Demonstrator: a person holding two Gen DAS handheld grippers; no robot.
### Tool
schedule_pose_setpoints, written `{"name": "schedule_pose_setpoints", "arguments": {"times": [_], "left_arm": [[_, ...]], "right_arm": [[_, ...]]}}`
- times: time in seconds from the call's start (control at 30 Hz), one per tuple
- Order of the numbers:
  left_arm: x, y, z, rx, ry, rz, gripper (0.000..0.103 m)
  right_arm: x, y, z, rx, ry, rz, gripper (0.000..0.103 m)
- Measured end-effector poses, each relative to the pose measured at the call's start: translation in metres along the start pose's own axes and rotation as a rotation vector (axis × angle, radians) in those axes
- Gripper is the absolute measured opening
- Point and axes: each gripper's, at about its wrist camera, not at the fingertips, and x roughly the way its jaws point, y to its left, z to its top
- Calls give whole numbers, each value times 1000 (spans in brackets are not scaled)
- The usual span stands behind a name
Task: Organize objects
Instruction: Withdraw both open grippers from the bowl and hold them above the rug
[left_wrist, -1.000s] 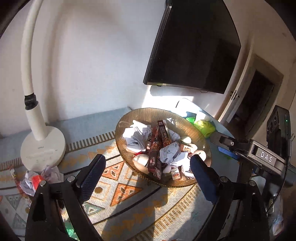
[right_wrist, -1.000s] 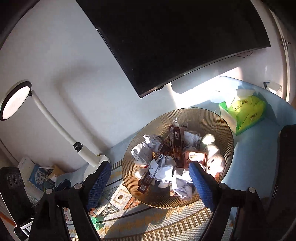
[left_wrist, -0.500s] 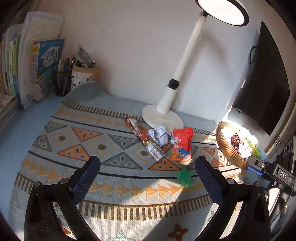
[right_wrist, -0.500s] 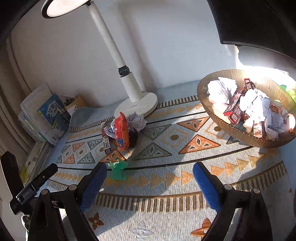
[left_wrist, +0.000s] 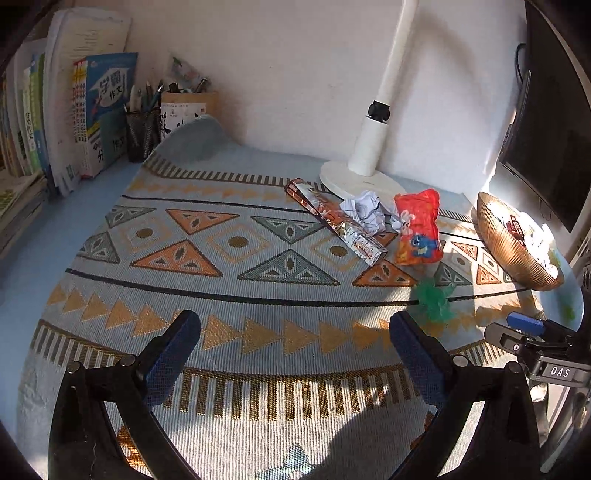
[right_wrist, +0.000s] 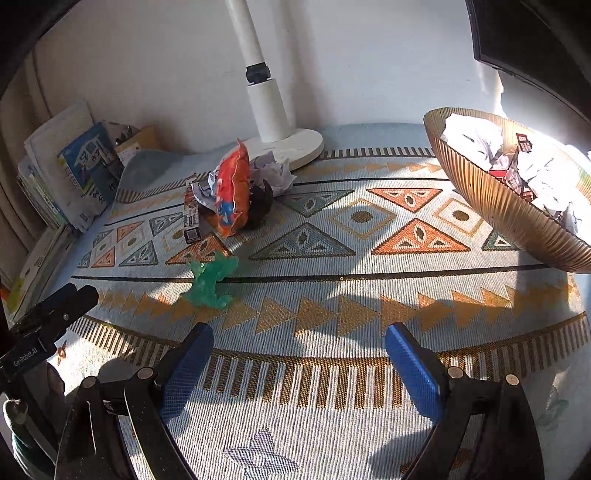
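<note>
A red snack bag (left_wrist: 419, 229) (right_wrist: 232, 192), a long foil box (left_wrist: 334, 221) (right_wrist: 192, 218), crumpled paper (left_wrist: 364, 210) (right_wrist: 273, 171) and a dark object (right_wrist: 260, 206) lie in a cluster by the lamp base. A green toy figure (left_wrist: 434, 295) (right_wrist: 212, 278) stands on the mat nearer to me. A brown ribbed bowl (left_wrist: 509, 251) (right_wrist: 495, 206) at the right holds paper balls and packets. My left gripper (left_wrist: 295, 343) and right gripper (right_wrist: 299, 356) are both open and empty, above the patterned mat, short of the objects.
A white desk lamp (left_wrist: 369, 155) (right_wrist: 273, 118) stands at the back. Books (left_wrist: 74, 110) (right_wrist: 70, 173) and pen holders (left_wrist: 144, 125) line the left. A dark monitor (left_wrist: 550, 110) hangs at the right. The right gripper's body (left_wrist: 543, 350) shows in the left view.
Both grippers have swung away from above the bowl, leftward and lower over the mat, and now face the cluster of loose objects. Both stay open and empty.
</note>
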Motion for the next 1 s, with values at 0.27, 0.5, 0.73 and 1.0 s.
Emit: {"name": "schedule_pose_setpoints", "arguments": {"times": [0.27, 0.5, 0.73, 1.0], "left_arm": [[7, 2, 1, -2, 39, 0, 102], [10, 1, 1, -5, 54, 4, 102], [12, 1, 1, -6, 59, 5, 102], [11, 0, 1, -5, 56, 8, 102]], "right_arm": [[-6, 6, -1, -29, -37, -9, 94], [-4, 3, 0, -13, -26, 4, 94], [-4, 3, -1, -7, -18, 3, 94], [-3, 3, -1, -8, -9, 6, 94]]}}
